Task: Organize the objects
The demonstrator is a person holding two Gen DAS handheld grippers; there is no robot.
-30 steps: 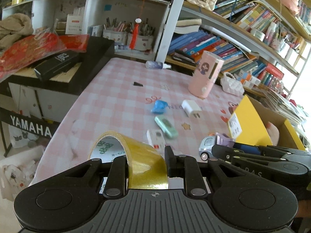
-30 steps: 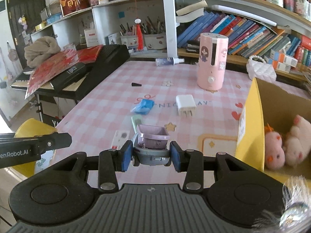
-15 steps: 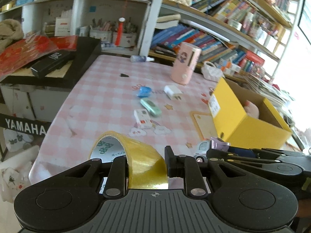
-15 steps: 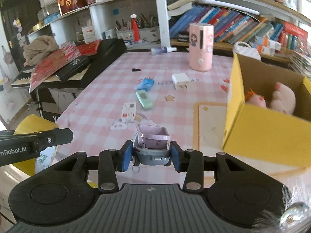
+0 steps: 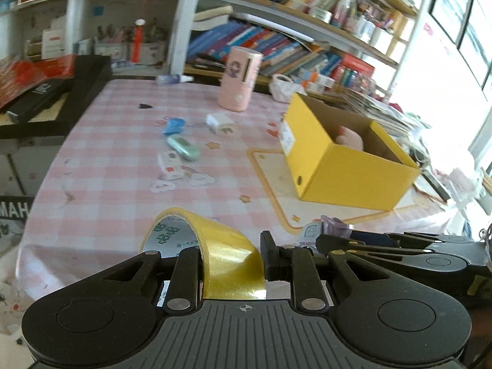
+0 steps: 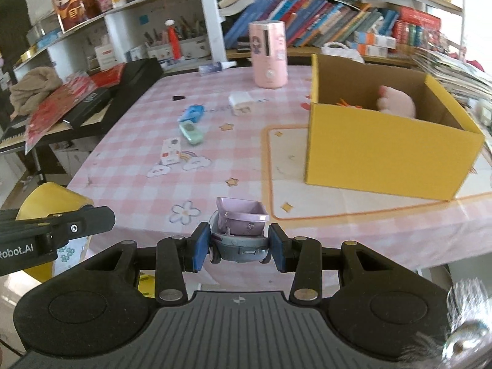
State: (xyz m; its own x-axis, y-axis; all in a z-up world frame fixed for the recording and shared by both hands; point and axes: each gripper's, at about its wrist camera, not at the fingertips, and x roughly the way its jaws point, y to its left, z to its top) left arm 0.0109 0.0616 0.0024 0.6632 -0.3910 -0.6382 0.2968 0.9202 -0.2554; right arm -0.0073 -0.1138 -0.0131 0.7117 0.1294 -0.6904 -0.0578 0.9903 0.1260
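Nearest, the left gripper [image 5: 230, 259] pinches the wall of one yellow tape roll [image 5: 215, 252], its jaws pressed tight on the band, held off the near table edge. Just to its right the right gripper [image 6: 240, 247] clamps one toy truck [image 6: 238, 233] between its blue pads [image 6: 199, 250], above the near edge of the pink checked table [image 6: 138, 190].

Farther on, to the right, one open yellow box [image 6: 384, 153] stands on a beige mat [image 6: 286, 184]. Inside it shows a pink plush [image 6: 396, 103] and something orange [image 6: 346, 103] beside it; the rest of the inside is hidden by the walls.

Left of the box lie five small things, well apart from it: a white card [image 6: 170, 150], a green case [image 6: 190, 132], a blue item [image 6: 192, 113], a white charger [image 6: 240, 101] and a small black piece [image 6: 178, 97]. Beyond them one pink cylinder [image 6: 269, 53] stands upright and one small bottle [image 6: 215, 67] lies at the far edge.
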